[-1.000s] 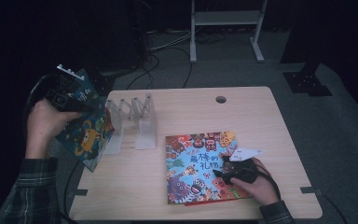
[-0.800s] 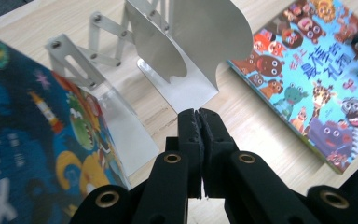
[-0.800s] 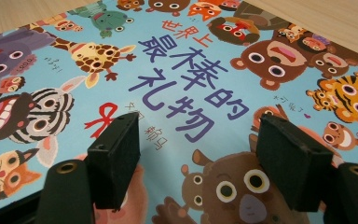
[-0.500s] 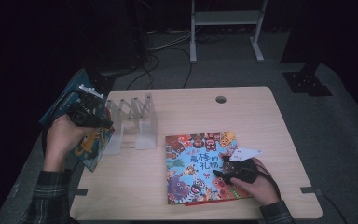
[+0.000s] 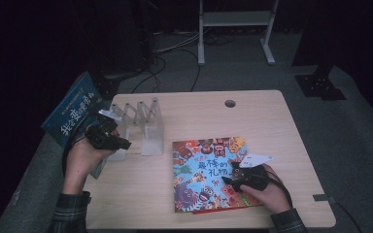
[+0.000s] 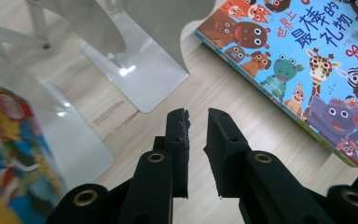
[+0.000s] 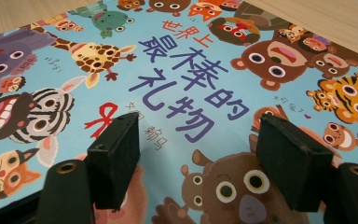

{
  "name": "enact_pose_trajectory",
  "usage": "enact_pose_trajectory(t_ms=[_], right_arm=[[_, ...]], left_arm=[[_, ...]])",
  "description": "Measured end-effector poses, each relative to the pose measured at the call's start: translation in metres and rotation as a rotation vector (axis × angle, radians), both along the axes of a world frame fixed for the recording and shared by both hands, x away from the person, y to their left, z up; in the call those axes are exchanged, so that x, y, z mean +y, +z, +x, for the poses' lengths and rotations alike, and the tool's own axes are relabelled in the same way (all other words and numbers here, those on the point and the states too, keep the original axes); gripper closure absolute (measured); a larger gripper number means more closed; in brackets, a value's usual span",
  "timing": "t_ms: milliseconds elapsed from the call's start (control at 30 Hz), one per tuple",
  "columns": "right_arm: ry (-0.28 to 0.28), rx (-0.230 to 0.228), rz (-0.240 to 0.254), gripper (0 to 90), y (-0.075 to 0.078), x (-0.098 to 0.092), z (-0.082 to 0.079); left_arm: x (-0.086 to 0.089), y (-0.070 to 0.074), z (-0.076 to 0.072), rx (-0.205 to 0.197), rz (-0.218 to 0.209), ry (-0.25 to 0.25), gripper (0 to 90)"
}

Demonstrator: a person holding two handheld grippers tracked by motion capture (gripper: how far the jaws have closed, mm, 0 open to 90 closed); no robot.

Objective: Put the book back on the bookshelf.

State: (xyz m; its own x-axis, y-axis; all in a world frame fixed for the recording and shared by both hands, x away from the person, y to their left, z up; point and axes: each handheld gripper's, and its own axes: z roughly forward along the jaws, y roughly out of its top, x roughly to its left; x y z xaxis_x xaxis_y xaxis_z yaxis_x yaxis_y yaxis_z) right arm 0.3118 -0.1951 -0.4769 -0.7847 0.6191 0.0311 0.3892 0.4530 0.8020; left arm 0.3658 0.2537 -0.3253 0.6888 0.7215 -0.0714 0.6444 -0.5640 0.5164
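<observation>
Right gripper (image 7: 198,149): two black jaws rise from the bottom edge, standing apart with a wide gap and nothing clamped between them. Below them lies a picture book (image 7: 177,84), flat, cover up, light blue with cartoon animals: zebra, giraffe, bears, tiger, cat. Dark purple characters cross the cover's middle, a red ribbon mark beside them. Bare wooden table (image 7: 335,23) shows at the top corners.

Colourful animal picture book (image 5: 206,172) flat on table, front right
</observation>
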Motion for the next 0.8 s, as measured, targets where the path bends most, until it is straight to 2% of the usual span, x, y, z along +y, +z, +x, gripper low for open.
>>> enact_pose_trajectory(t_ms=[167,267,400,467,533,600,667,800], right_arm=[[-0.002,-0.001,0.001,29.2,0.0,0.0,0.0],[-0.001,0.001,0.003,28.8,0.0,0.0,0.0],[-0.003,0.001,0.005,28.5,-0.001,0.0,0.0],[-0.003,-0.002,0.005,28.5,-0.001,0.0,0.0],[-0.004,0.0,0.005,28.5,-0.001,0.0,0.0],[-0.005,-0.002,0.005,28.4,-0.001,0.0,0.0],[-0.007,0.001,0.005,28.2,-0.001,0.0,0.0],[-0.008,-0.002,0.003,26.9,-0.001,0.001,-0.001]], left_arm=[[-0.006,-0.019,-0.006,-0.032,-0.002,-0.002,68.6],[-0.009,-0.033,-0.01,-0.042,-0.025,-0.001,61.2],[-0.013,-0.051,-0.012,-0.063,-0.032,-0.003,55.5],[-0.014,-0.059,-0.013,-0.057,-0.047,-0.004,53.2],[-0.017,-0.069,-0.014,-0.052,-0.04,-0.014,48.9],[-0.02,-0.078,-0.015,-0.063,-0.032,-0.021,47.7],[-0.023,-0.085,-0.016,-0.064,-0.039,-0.036,46.4],[-0.032,-0.096,-0.017,-0.032,-0.031,-0.074,38.3]])
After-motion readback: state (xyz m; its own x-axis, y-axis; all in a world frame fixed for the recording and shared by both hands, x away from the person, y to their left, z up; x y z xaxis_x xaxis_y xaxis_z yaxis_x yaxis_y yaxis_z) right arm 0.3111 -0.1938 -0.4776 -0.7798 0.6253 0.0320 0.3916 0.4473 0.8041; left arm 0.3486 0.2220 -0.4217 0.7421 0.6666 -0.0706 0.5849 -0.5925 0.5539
